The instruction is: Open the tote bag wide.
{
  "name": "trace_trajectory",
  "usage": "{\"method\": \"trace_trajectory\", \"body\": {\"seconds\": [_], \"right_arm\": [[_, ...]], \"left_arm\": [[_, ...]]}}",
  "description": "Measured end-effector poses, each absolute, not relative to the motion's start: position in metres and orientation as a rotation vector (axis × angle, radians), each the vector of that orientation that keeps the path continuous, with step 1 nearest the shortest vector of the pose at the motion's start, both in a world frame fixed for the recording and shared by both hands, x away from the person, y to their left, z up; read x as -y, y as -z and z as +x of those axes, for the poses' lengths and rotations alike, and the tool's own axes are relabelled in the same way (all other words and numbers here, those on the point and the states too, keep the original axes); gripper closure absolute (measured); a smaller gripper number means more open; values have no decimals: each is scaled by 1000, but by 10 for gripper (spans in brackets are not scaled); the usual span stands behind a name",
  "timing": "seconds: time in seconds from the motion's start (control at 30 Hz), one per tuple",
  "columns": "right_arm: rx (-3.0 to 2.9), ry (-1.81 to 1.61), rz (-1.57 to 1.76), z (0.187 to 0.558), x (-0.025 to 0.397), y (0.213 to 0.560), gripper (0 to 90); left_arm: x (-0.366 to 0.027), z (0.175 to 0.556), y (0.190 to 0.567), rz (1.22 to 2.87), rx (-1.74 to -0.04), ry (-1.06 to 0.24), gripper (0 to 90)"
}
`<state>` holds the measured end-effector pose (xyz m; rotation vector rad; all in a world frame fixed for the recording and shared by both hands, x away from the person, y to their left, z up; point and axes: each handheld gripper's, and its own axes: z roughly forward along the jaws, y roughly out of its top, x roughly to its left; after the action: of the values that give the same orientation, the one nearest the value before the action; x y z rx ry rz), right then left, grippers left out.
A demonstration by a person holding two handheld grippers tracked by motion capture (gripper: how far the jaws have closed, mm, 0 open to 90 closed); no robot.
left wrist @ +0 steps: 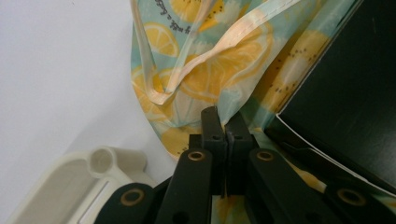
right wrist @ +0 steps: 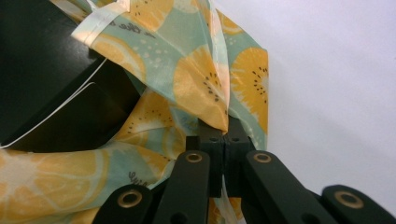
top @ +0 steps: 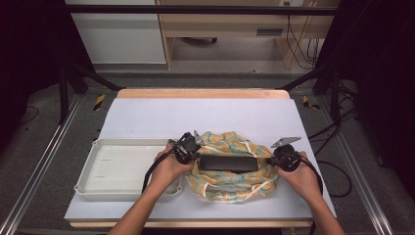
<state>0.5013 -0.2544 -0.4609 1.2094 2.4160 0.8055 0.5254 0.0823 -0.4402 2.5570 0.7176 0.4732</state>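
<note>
Grippers both clamped on lemon-print cloth around black box, tray alongside.

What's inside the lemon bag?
A black box lies in the bag's open mouth. Its top shows; the cloth covers its underside. Both grippers, left and right, pinch the bag's edges.

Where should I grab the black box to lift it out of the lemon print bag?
Probably by its two short ends, coming from above. The black box lies flat and long across the open lemon print bag, its top face bare, while the cloth bunches along its long sides. The left gripper and right gripper are now shut on the bag's edges.
</note>
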Motion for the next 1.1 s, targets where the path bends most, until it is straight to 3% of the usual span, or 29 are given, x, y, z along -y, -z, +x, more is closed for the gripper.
{"method": "trace_trajectory", "body": {"seconds": [0.17,0.23,0.3,0.4,0.7,0.9,0.97,1.1], "right_arm": [[-2410,-799,1205,501,254,461,900],[-2399,-816,1193,499,255,459,878],[-2381,-838,1171,497,256,457,794],[-2341,-890,1127,491,257,449,606],[-2255,-983,1044,466,259,424,416],[-2224,-1019,974,452,256,409,449],[-2232,-1014,941,448,252,404,464],[-2270,-1012,868,443,243,400,640]], "left_arm": [[-82,524,441,2548,-719,-503,875],[-84,522,436,2505,-723,-530,784],[-87,517,429,2450,-706,-553,757],[-92,508,415,2378,-694,-620,636],[-97,470,383,2294,-598,-652,612],[-95,445,381,2282,-561,-614,632],[-94,438,384,2288,-563,-583,721],[-95,431,392,2300,-543,-533,865]]}}
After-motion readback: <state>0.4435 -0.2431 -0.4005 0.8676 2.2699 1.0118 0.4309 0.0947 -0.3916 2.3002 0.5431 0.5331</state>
